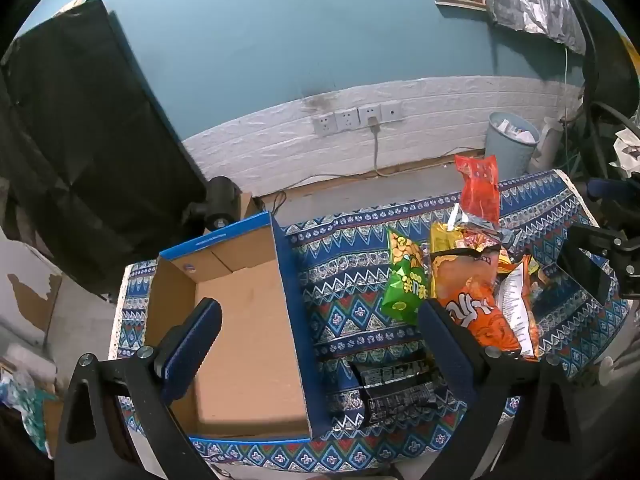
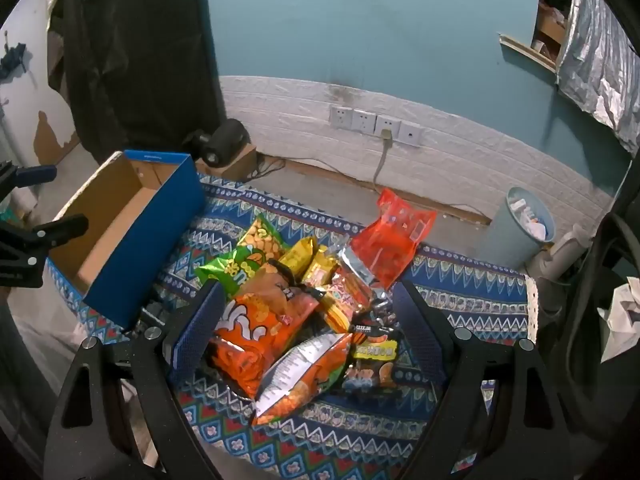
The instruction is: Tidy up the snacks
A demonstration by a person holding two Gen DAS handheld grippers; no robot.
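An empty blue cardboard box [image 1: 244, 320] stands on the patterned cloth at the left; it also shows in the right wrist view [image 2: 132, 236]. A pile of snack bags lies to its right: a green bag [image 1: 404, 280] [image 2: 240, 260], a big orange bag [image 1: 476, 308] [image 2: 260, 328], a red bag [image 1: 478, 188] [image 2: 394, 240], and a black packet [image 1: 396, 388] near the box. My left gripper [image 1: 320, 316] is open and empty, above the box's right wall. My right gripper [image 2: 308, 304] is open and empty, its fingers on either side of the pile.
The patterned cloth [image 2: 460, 300] covers a low table. A grey waste bin [image 2: 520, 228] stands on the floor at the right by the wall. A black spotlight [image 2: 224, 140] sits behind the box. An office chair [image 1: 600, 80] is at the far right.
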